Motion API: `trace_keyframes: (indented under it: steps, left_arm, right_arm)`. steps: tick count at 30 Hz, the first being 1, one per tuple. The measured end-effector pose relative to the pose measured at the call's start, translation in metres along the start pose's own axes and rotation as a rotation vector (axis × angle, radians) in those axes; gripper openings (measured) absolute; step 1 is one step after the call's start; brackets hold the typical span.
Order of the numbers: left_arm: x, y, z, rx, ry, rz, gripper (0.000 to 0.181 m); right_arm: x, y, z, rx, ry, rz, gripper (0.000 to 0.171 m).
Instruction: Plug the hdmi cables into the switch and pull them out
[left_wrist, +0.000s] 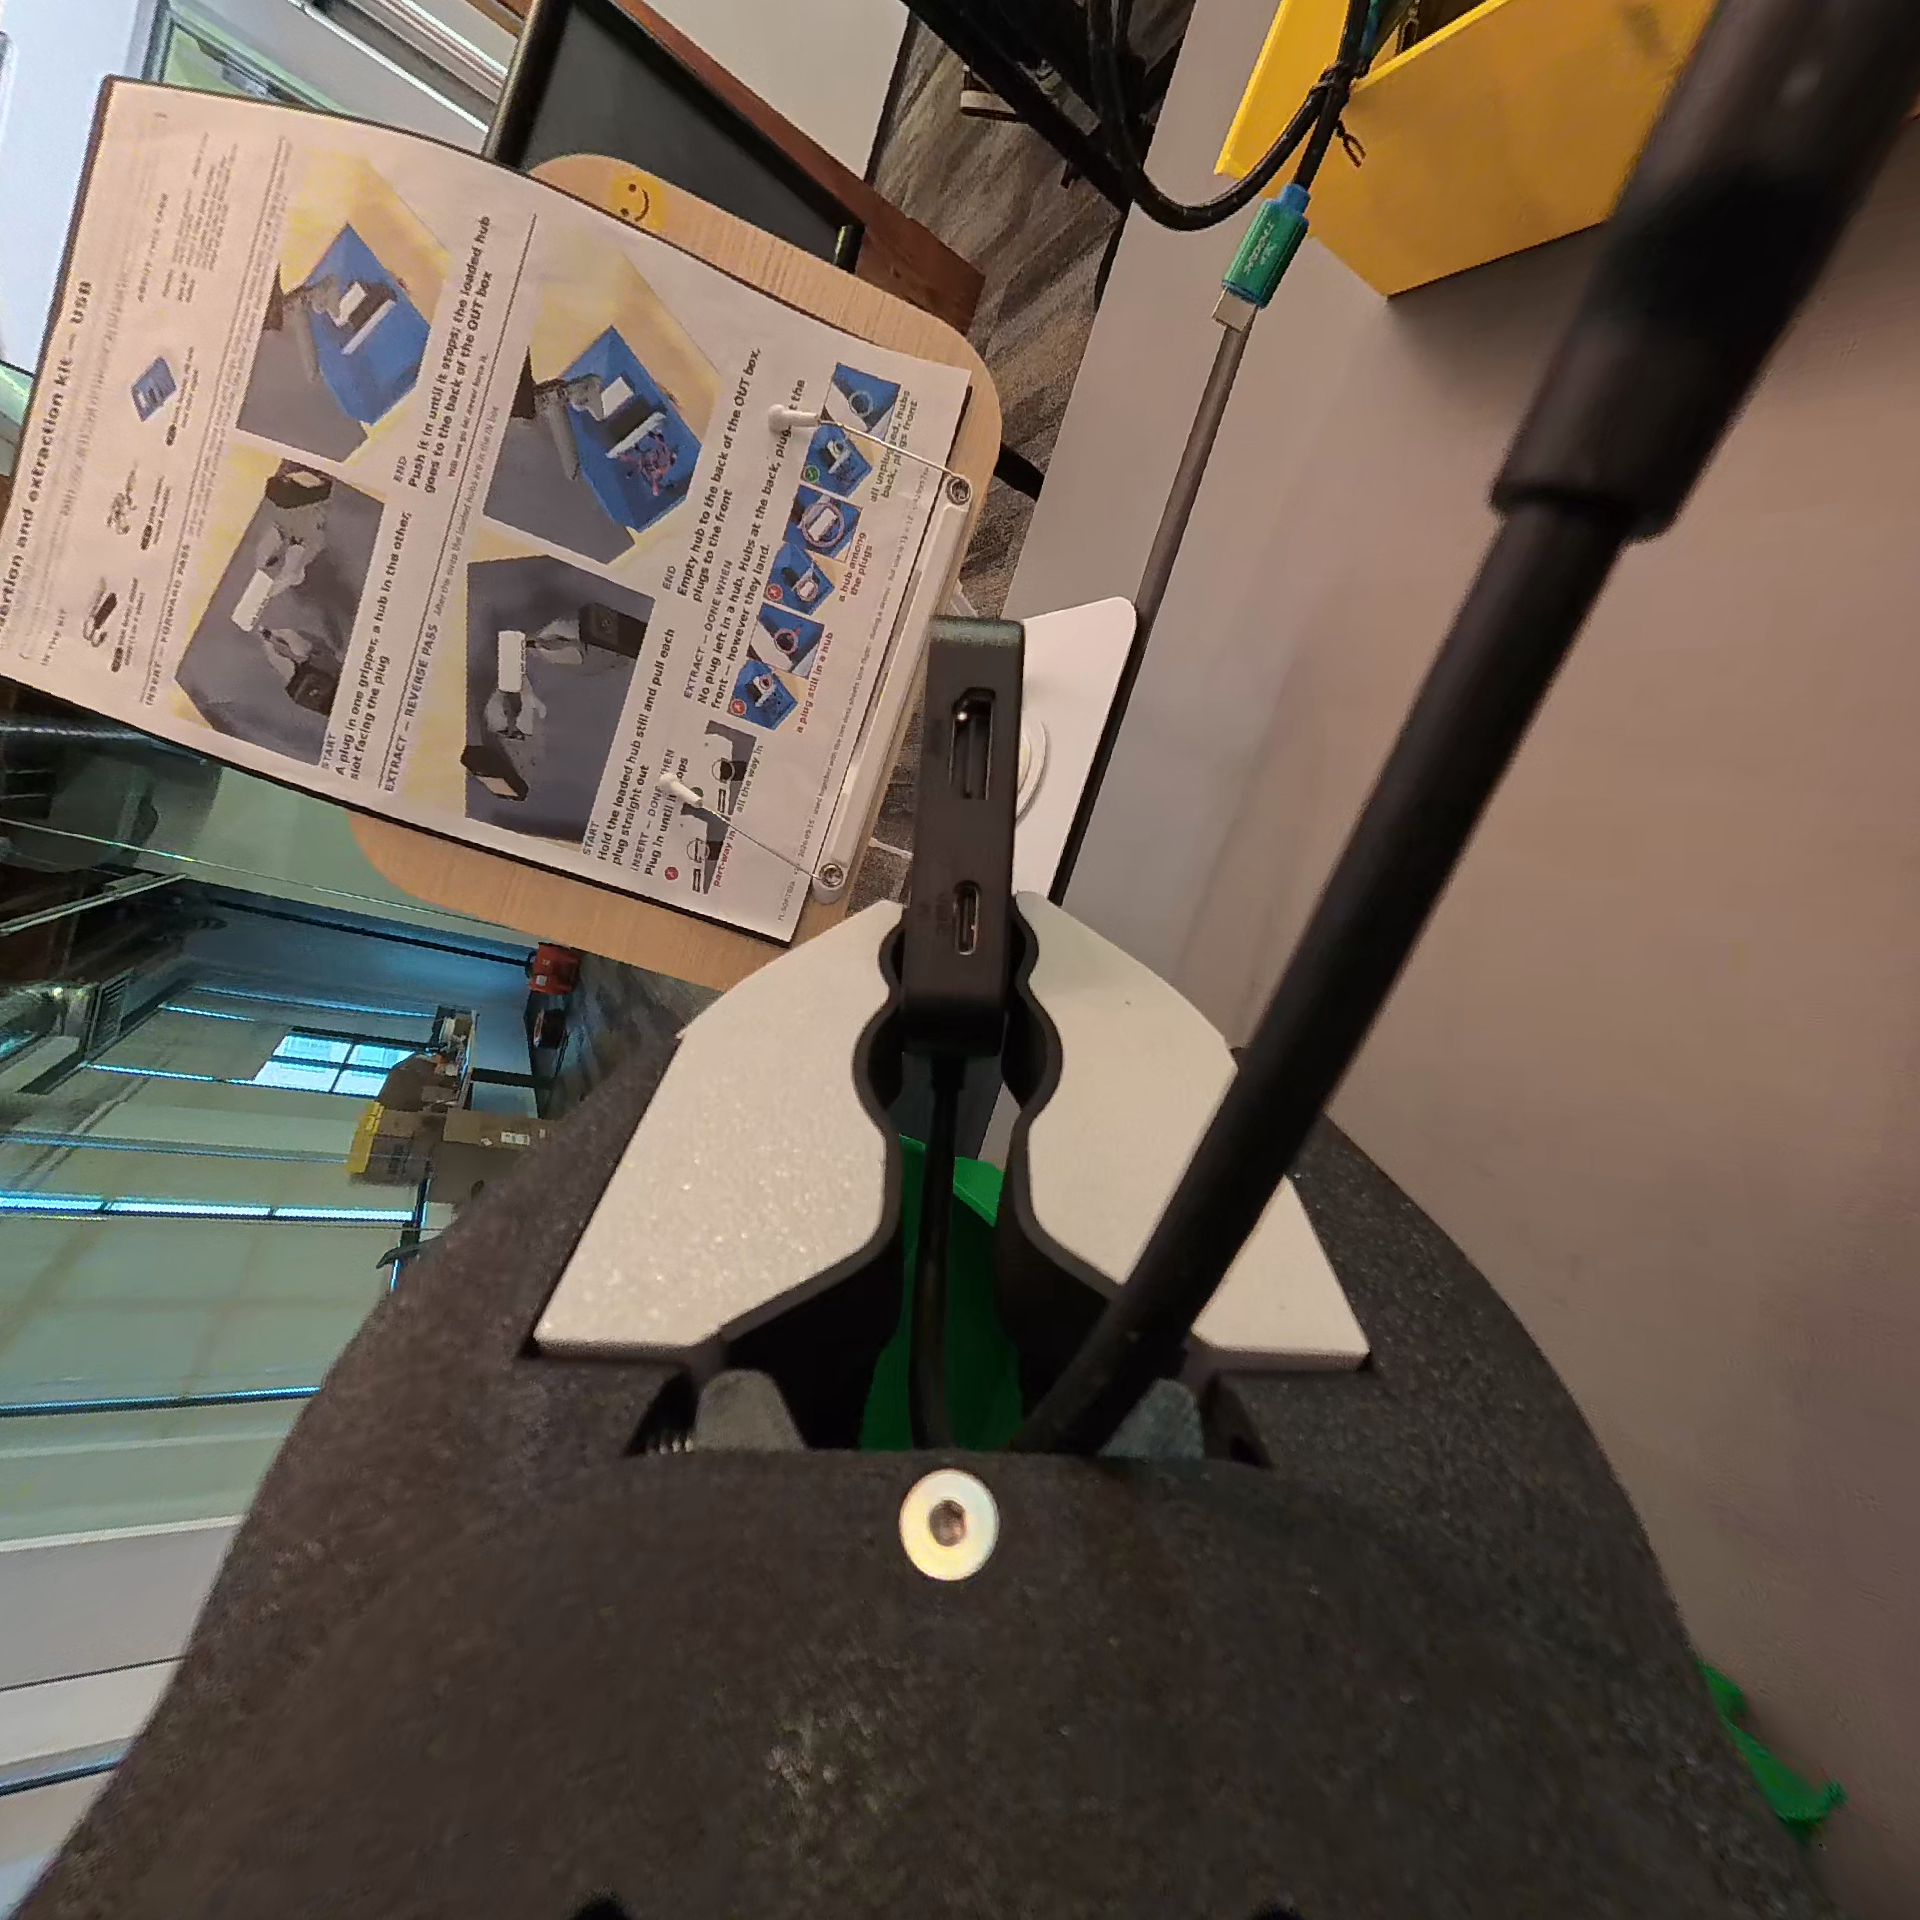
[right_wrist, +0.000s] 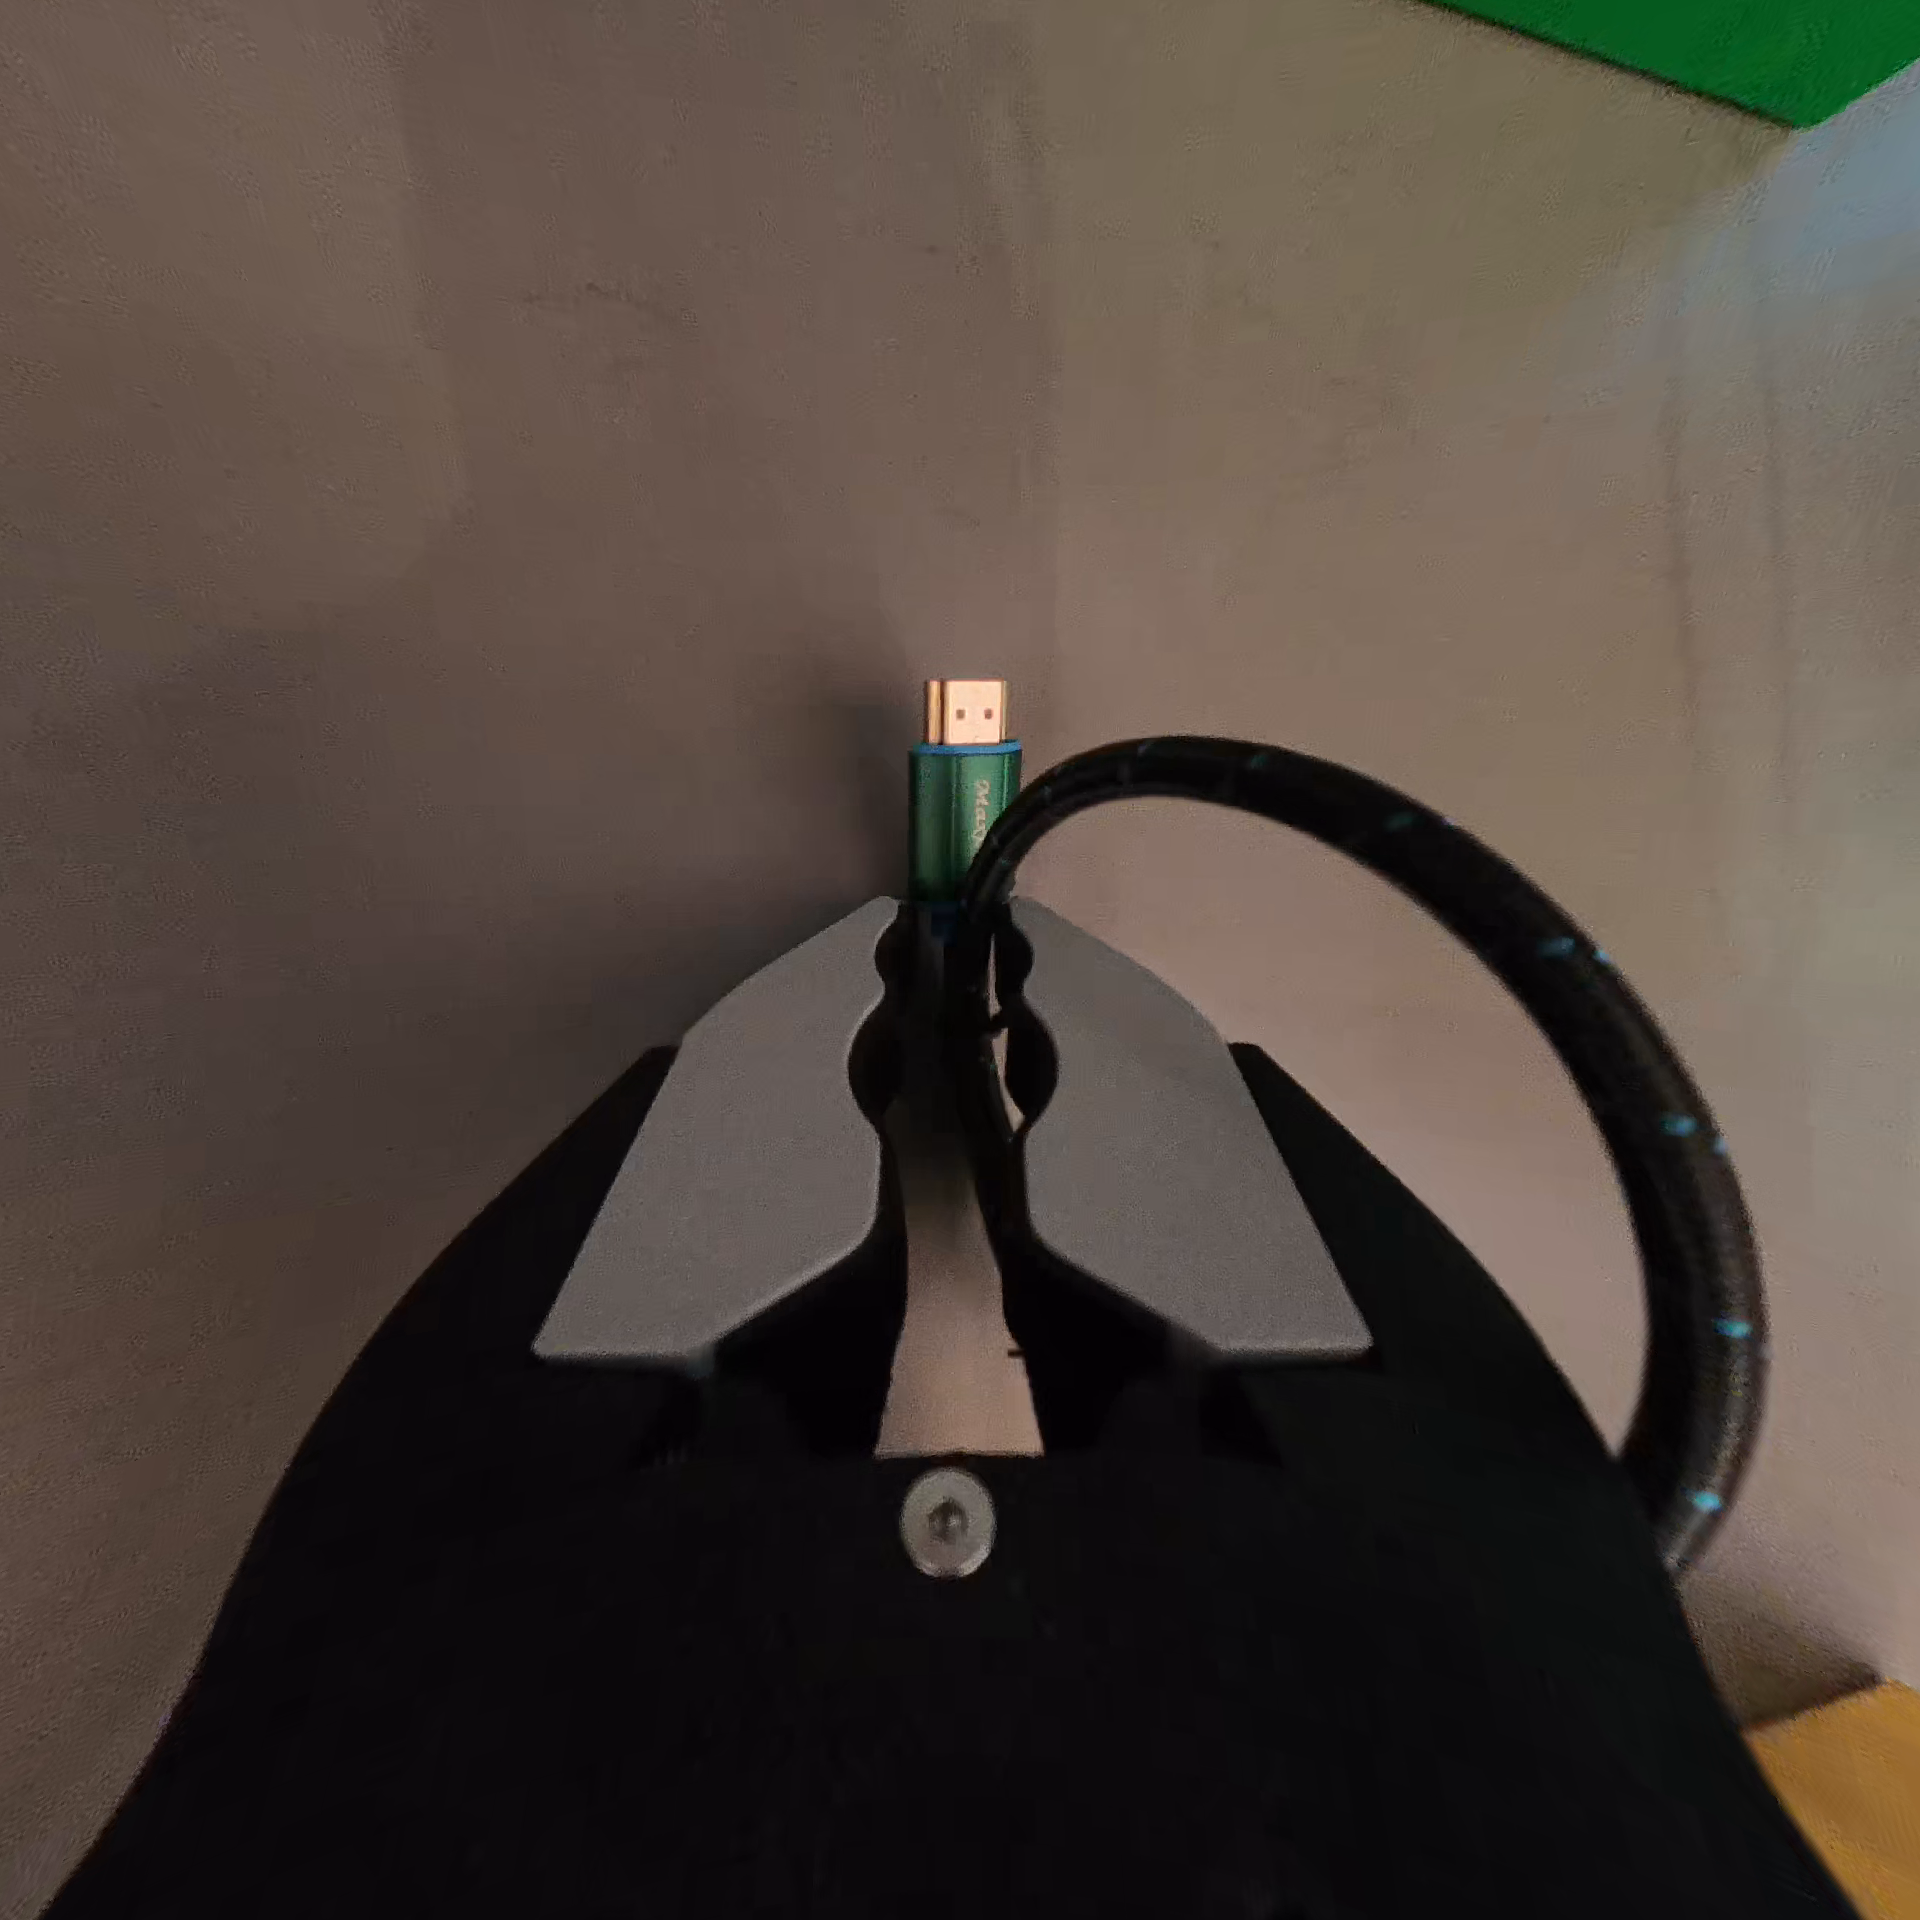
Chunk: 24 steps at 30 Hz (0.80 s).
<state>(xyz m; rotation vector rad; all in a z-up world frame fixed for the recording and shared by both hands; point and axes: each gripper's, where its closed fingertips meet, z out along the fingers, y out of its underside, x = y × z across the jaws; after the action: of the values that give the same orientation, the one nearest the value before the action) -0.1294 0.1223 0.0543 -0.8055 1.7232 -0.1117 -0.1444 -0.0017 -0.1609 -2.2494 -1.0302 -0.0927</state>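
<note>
Now left gripper (left_wrist: 954, 940) shut tight on black switch (left_wrist: 964, 790), right gripper (right_wrist: 951, 925) shut tight on green plug (right_wrist: 961, 821) above gray counter (right_wrist: 416, 520).

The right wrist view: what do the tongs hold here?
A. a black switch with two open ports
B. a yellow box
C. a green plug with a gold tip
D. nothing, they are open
C: the right tongs are shut on the green plug, whose gold tip sticks out past the fingertips, with its black braided cable looping off to the right.
</note>
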Motion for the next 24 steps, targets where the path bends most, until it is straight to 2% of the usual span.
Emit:
trace_keyframes:
  steps: [11, 14, 18, 22, 24]
  left_arm:
    - [0.001, -0.001, 0.001, -0.002, 0.0, 0.004, 0.014]
    - [0.001, -0.002, 0.0, 0.001, -0.003, 0.008, 0.014]
    - [-0.001, -0.003, -0.001, 0.002, -0.011, 0.011, 0.014]
    - [-0.002, 0.001, 0.001, -0.005, -0.014, 0.004, 0.014]
    - [-0.003, 0.002, 0.002, -0.009, -0.024, 0.005, 0.014]
  right_arm:
    - [0.0, -0.001, 0.004, 0.061, -0.167, 0.171, 0.011]
    - [0.001, -0.001, 0.004, 0.084, -0.169, 0.159, 0.012]
    - [0.003, -0.002, 0.004, 0.041, -0.013, 0.056, 0.011]
    - [0.025, 0.012, -0.006, -0.17, 0.369, -0.198, 0.01]
    - [0.028, 0.016, -0.015, -0.258, 0.476, -0.28, 0.01]
